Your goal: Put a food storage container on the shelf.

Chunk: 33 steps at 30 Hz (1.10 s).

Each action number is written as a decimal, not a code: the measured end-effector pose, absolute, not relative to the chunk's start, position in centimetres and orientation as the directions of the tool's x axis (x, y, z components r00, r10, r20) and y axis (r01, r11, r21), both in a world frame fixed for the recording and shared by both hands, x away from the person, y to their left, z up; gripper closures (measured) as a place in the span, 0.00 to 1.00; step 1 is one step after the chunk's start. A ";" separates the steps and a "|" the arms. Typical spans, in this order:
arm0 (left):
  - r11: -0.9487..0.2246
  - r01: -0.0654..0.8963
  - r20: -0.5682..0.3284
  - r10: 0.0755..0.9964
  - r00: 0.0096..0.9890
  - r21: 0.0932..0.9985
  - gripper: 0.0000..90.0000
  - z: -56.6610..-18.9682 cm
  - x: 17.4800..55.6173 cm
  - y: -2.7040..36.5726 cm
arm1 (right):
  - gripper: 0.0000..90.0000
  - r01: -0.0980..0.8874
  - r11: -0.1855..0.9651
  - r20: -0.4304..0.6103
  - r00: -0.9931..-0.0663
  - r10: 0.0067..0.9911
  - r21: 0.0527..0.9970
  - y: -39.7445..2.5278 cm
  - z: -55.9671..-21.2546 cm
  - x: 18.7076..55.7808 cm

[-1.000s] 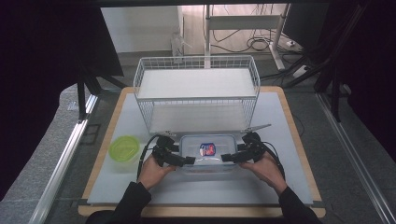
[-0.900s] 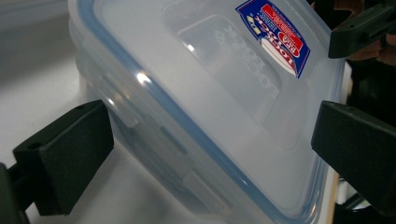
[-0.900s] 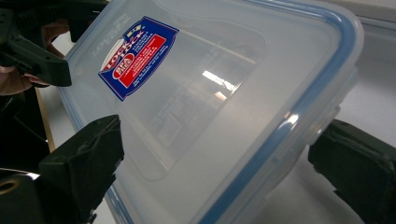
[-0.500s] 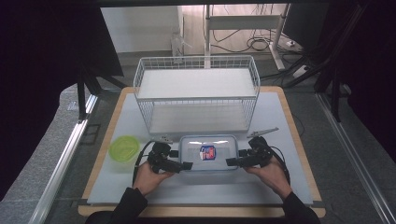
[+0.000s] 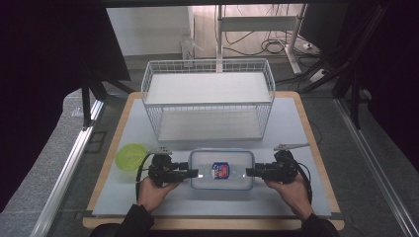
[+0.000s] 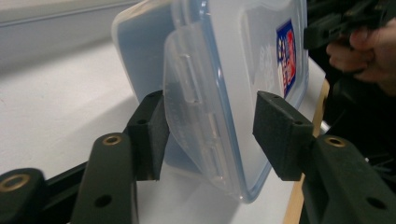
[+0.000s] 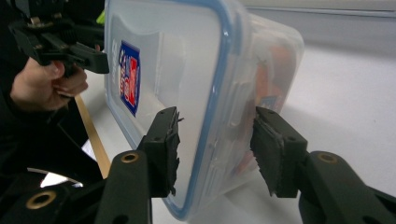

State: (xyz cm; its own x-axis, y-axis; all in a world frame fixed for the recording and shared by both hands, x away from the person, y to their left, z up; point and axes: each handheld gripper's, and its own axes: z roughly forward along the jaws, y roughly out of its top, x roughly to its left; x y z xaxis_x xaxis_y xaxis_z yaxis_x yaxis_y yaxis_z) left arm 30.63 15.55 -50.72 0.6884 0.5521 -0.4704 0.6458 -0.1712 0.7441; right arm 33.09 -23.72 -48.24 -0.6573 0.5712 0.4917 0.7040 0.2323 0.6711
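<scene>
Nearest, both grippers flank a clear lidded container (image 5: 222,169) on the white table (image 5: 296,123), its long axis running left to right between them. Left gripper (image 5: 193,173) at one short end, jaws spread around the latch flap (image 6: 196,130), possibly just touching. Right gripper (image 5: 249,172) likewise agape at the opposite end. Beyond: green lid (image 5: 130,156), then wire basket (image 5: 207,96).

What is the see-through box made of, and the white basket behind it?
The box looks like clear, glossy plastic: you see through its walls, and its lid has a blue rim. The basket seems to be white-coated metal wire, going by its thin grid.
</scene>
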 end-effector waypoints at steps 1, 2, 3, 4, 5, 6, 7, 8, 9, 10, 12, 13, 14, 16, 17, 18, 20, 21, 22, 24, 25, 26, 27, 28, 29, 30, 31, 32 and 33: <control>-0.177 0.640 -0.460 0.557 0.691 0.748 0.54 -50.6 30.6 15.5 | 0.60 0.703 0.224 0.489 -0.654 0.577 0.675 -23.7 -48.2 33.0; -0.185 0.639 -0.451 0.565 0.691 0.747 0.55 -50.5 30.5 15.4 | 0.60 0.693 0.225 0.475 -0.659 0.582 0.685 -23.6 -48.1 32.9; -0.183 0.642 -0.453 0.568 0.687 0.744 0.55 -50.5 30.5 15.4 | 0.60 0.678 0.228 0.456 -0.667 0.589 0.698 -23.5 -48.0 32.8; -0.178 0.646 -0.458 0.569 0.683 0.743 0.55 -50.5 30.6 15.4 | 0.60 0.675 0.226 0.451 -0.668 0.592 0.703 -23.4 -48.0 32.7; -0.175 0.645 -0.458 0.569 0.683 0.744 0.55 -50.5 30.6 15.4 | 0.60 0.671 0.223 0.447 -0.668 0.595 0.707 -23.4 -47.9 32.7; -0.173 0.644 -0.459 0.567 0.684 0.746 0.55 -50.5 30.6 15.5 | 0.60 0.670 0.220 0.446 -0.668 0.595 0.709 -23.4 -47.9 32.6; -0.169 0.644 -0.462 0.565 0.683 0.746 0.56 -50.4 30.6 15.4 | 0.59 0.667 0.213 0.445 -0.667 0.597 0.714 -23.4 -47.8 32.6; -0.170 0.641 -0.459 0.565 0.685 0.748 0.56 -50.2 30.5 15.3 | 0.59 0.665 0.207 0.446 -0.667 0.597 0.718 -23.4 -47.7 32.6; -0.172 0.635 -0.453 0.565 0.690 0.753 0.56 -50.0 30.5 15.3 | 0.59 0.661 0.201 0.444 -0.668 0.597 0.723 -23.5 -47.5 32.6; -0.173 0.629 -0.447 0.565 0.693 0.758 0.56 -49.8 30.5 15.3 | 0.59 0.655 0.201 0.439 -0.671 0.597 0.728 -23.6 -47.3 32.5; -0.177 0.615 -0.431 0.567 0.702 0.768 0.56 -49.3 30.5 15.3 | 0.59 0.643 0.190 0.433 -0.676 0.597 0.742 -23.6 -46.9 32.4; -0.177 0.610 -0.426 0.567 0.704 0.772 0.56 -49.1 30.5 15.4 | 0.59 0.639 0.191 0.429 -0.679 0.596 0.746 -23.6 -46.7 32.4; -0.178 0.606 -0.422 0.568 0.707 0.776 0.56 -48.8 30.6 15.5 | 0.59 0.634 0.188 0.427 -0.681 0.595 0.750 -23.5 -46.5 32.4; -0.178 0.605 -0.423 0.564 0.709 0.776 0.56 -48.4 30.7 15.8 | 0.60 0.627 0.184 0.425 -0.686 0.591 0.757 -23.4 -46.2 32.4; -0.177 0.603 -0.424 0.562 0.710 0.778 0.56 -48.3 30.8 15.9 | 0.60 0.628 0.177 0.431 -0.685 0.587 0.758 -23.3 -46.0 32.5; -0.172 0.604 -0.428 0.559 0.710 0.778 0.56 -48.2 30.9 16.0 | 0.60 0.626 0.175 0.431 -0.687 0.585 0.760 -23.3 -45.9 32.6; -0.171 0.604 -0.429 0.558 0.710 0.778 0.56 -47.9 31.1 16.2 | 0.60 0.619 0.174 0.426 -0.692 0.582 0.766 -23.1 -45.6 32.8; -0.170 0.603 -0.428 0.559 0.710 0.779 0.56 -47.7 31.2 16.3 | 0.60 0.617 0.175 0.425 -0.694 0.582 0.768 -23.1 -45.4 32.9; -0.169 0.603 -0.428 0.559 0.711 0.780 0.56 -47.5 31.3 16.3 | 0.60 0.617 0.171 0.427 -0.693 0.581 0.768 -23.0 -45.2 33.0; -0.170 0.602 -0.425 0.561 0.710 0.781 0.56 -47.1 31.5 16.4 | 0.60 0.614 0.168 0.426 -0.694 0.581 0.771 -22.9 -44.8 33.2; -0.172 0.599 -0.421 0.563 0.711 0.782 0.56 -46.8 31.6 16.5 | 0.60 0.611 0.167 0.423 -0.695 0.581 0.774 -22.8 -44.6 33.3; -0.170 0.597 -0.419 0.564 0.712 0.784 0.56 -46.4 31.7 16.5 | 0.60 0.609 0.167 0.422 -0.696 0.581 0.775 -22.8 -44.4 33.4; -0.171 0.594 -0.416 0.565 0.713 0.786 0.56 -46.2 31.8 16.6 | 0.60 0.607 0.163 0.421 -0.697 0.581 0.778 -22.7 -44.1 33.5; -0.170 0.591 -0.413 0.566 0.713 0.788 0.56 -45.9 31.8 16.6 | 0.60 0.605 0.160 0.421 -0.697 0.581 0.780 -22.6 -43.9 33.6; -0.170 0.587 -0.407 0.569 0.715 0.792 0.56 -45.4 31.9 16.7 | 0.60 0.602 0.157 0.421 -0.698 0.580 0.783 -22.6 -43.6 33.7; -0.171 0.582 -0.400 0.572 0.716 0.795 0.56 -45.0 32.0 16.7 | 0.60 0.600 0.153 0.421 -0.698 0.579 0.785 -22.5 -43.2 33.9; -0.172 0.577 -0.394 0.575 0.717 0.798 0.56 -44.5 32.1 16.8 | 0.60 0.597 0.150 0.420 -0.700 0.578 0.788 -22.5 -42.9 34.0; -0.174 0.574 -0.390 0.576 0.718 0.800 0.56 -44.3 32.1 16.8 | 0.60 0.589 0.148 0.414 -0.704 0.576 0.795 -22.4 -42.5 34.1; -0.176 0.570 -0.385 0.577 0.720 0.803 0.56 -44.0 32.1 16.9 | 0.60 0.589 0.146 0.416 -0.704 0.575 0.795 -22.4 -42.2 34.2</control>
State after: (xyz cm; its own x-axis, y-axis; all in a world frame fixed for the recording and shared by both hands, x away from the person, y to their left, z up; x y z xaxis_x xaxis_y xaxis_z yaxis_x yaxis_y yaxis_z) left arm 32.11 16.85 -43.99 0.7203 0.5769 -0.3853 0.5699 -0.1755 0.8027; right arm 34.18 -22.35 -42.25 -0.7043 0.5750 0.4163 0.5890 0.1460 0.7948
